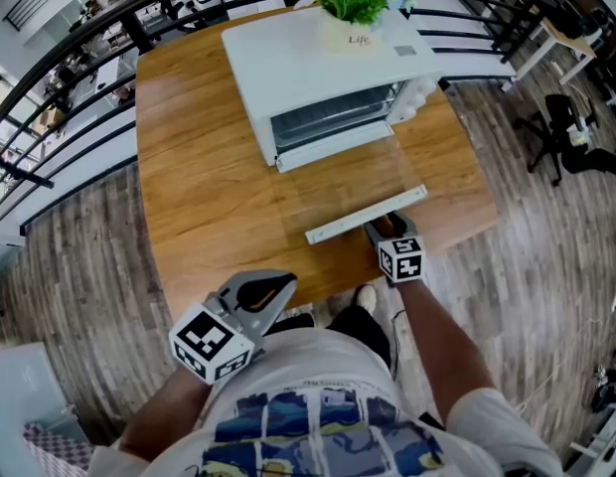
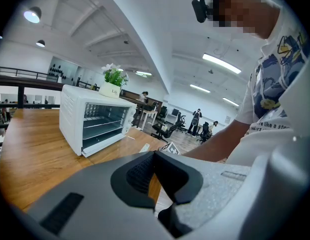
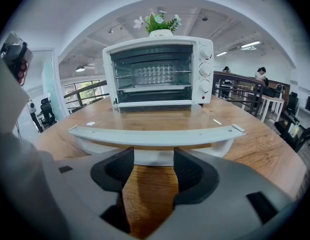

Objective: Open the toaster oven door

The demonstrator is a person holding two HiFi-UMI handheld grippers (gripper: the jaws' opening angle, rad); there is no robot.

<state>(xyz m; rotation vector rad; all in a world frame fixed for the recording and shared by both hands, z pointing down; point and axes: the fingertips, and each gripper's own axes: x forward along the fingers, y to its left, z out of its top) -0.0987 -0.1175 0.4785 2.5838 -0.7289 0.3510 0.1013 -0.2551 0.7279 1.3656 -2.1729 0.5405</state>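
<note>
Head view: the oven (image 1: 318,63) stands at the table's (image 1: 204,197) far edge, with a plant (image 1: 353,0) on top. Its door (image 1: 338,182) lies open and flat, handle (image 1: 366,215) toward the near edge. The right gripper (image 1: 384,230) sits just on the near side of the handle, jaws apart with only bare table between them. The left gripper (image 1: 276,291) hangs off the near edge by the person's shirt, jaws together on nothing.

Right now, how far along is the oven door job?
Done: the door lies fully down, flat over the table, oven cavity exposed. In hand: right tongs sit at the door handle, jaws apart, not clamping. Left tongs hang back, shut, empty. Left: probably only backing away.
</note>
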